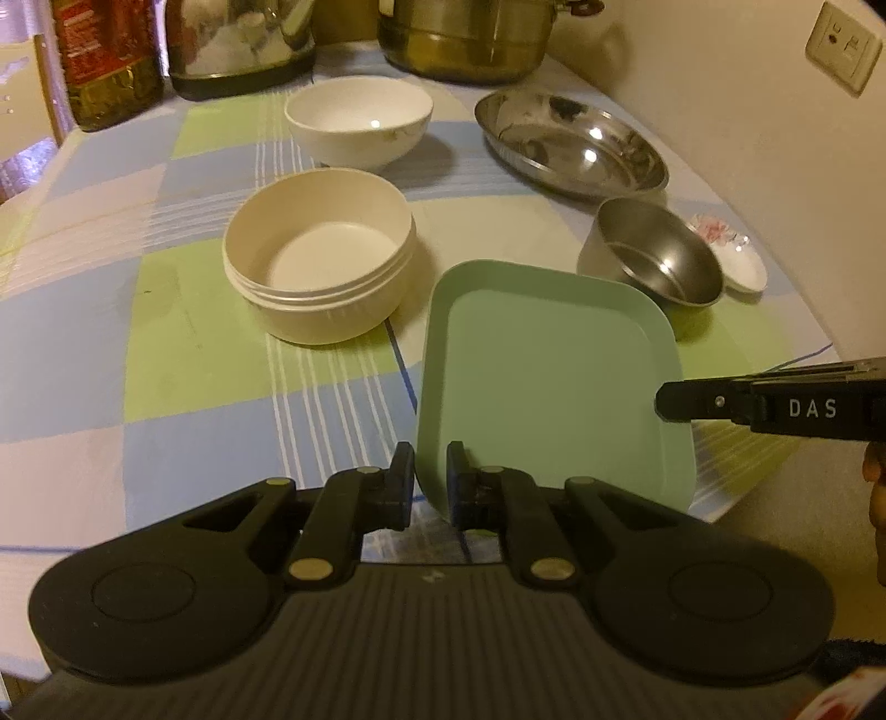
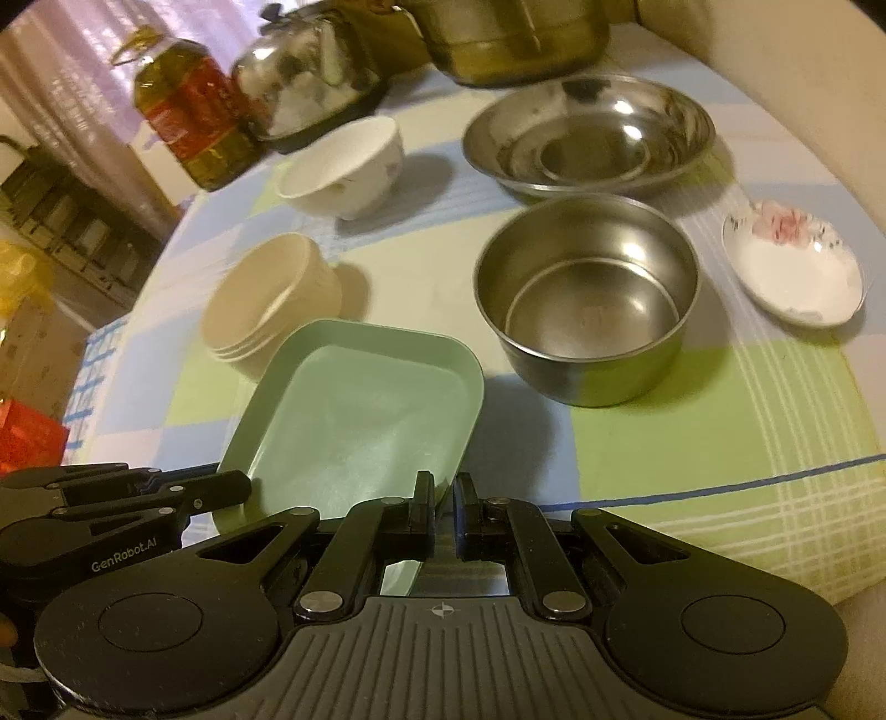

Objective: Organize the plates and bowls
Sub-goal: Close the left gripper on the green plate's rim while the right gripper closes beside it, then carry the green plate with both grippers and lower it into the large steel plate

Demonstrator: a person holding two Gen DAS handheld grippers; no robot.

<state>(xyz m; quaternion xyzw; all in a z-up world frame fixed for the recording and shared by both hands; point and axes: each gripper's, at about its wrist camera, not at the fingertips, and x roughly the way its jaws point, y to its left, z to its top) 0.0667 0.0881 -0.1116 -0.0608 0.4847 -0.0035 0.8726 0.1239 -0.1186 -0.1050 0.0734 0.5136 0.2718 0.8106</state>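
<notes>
A square green plate (image 1: 554,376) is gripped at two corners and tilted above the table. My left gripper (image 1: 431,476) is shut on its near-left rim. My right gripper (image 2: 444,498) is shut on its right rim and shows at the right of the left wrist view (image 1: 681,401). A cream ribbed bowl (image 1: 321,252) stands left of the plate. A white ceramic bowl (image 1: 360,119) is behind it. A small steel bowl (image 2: 587,293), a wide steel dish (image 2: 592,133) and a small floral saucer (image 2: 792,266) lie to the right.
A checked cloth (image 1: 138,332) covers the table. An oil bottle (image 1: 105,61), a steel kettle (image 1: 238,44) and a large pot (image 1: 465,39) line the back edge. A wall (image 1: 747,138) with a socket closes the right side.
</notes>
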